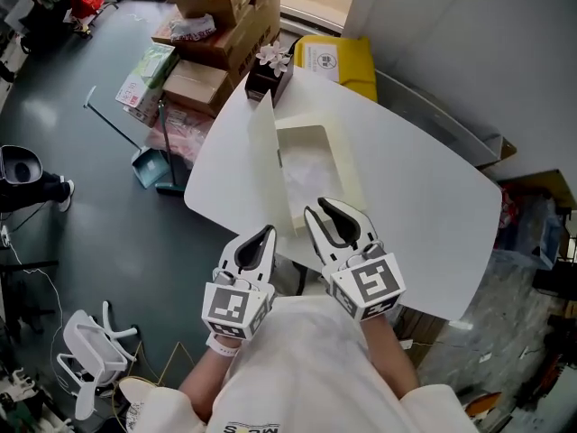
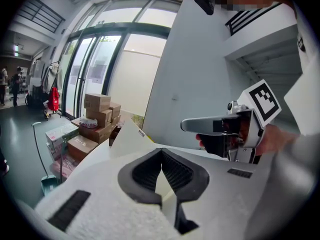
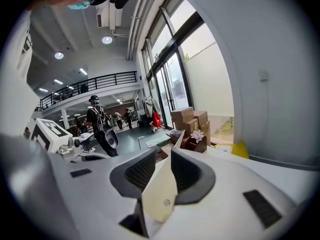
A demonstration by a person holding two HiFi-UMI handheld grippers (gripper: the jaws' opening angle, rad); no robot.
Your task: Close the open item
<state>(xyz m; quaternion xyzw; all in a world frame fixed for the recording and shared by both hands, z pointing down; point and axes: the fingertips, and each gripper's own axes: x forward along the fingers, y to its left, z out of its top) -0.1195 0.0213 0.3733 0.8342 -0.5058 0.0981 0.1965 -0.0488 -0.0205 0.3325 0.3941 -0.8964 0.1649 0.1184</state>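
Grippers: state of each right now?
Left gripper: closed on the box lid, at its near corner.
Right gripper: open; a cream box flap stands between its jaws, unpinched.

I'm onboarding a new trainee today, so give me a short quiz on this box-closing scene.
1. True or false: the box lid lies flat and shut.
2. On the right gripper, the jaws are: A) pressed together, empty; B) apart, a cream flap between them; C) clamped on a bottle.
3. Fill in: the white flower sits at the table's ___ end from the person.
Key: 1 false; 2 B; 3 far.
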